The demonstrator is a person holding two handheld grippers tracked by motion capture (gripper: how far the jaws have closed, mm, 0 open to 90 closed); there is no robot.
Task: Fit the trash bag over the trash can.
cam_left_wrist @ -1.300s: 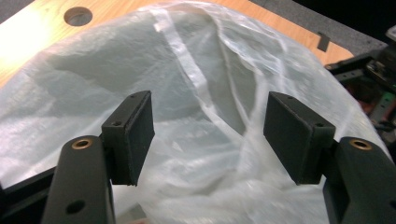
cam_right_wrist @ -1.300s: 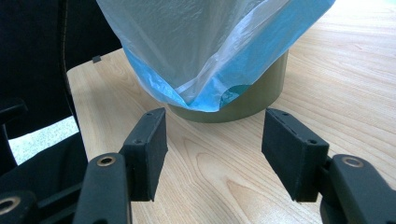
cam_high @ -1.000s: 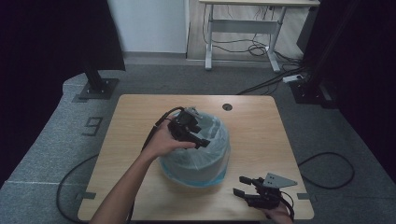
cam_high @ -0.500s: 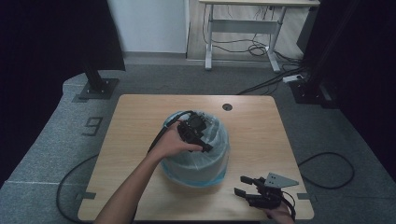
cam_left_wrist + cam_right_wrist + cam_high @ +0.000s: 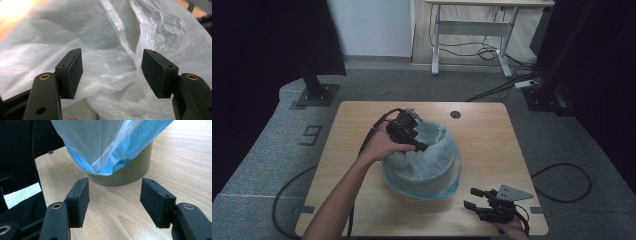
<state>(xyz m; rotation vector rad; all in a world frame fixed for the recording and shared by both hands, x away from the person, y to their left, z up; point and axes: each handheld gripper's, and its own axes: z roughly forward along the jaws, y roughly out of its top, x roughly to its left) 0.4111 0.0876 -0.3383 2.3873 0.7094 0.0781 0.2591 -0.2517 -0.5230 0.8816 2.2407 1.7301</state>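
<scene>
A crinkled, translucent pale-blue plastic bag [image 5: 424,165] lines and drapes over a round olive-green bin [image 5: 130,171] standing mid-table [image 5: 492,135]. The left gripper [image 5: 424,147] hovers over the bag's open mouth, jaws apart with nothing clamped. The right gripper [image 5: 471,198] rests near the table's front right corner, jaws apart and empty.

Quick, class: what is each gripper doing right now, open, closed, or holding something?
Left gripper: open, over the translucent blue plastic bag, holding nothing.
Right gripper: open, empty, above the wooden table.
</scene>
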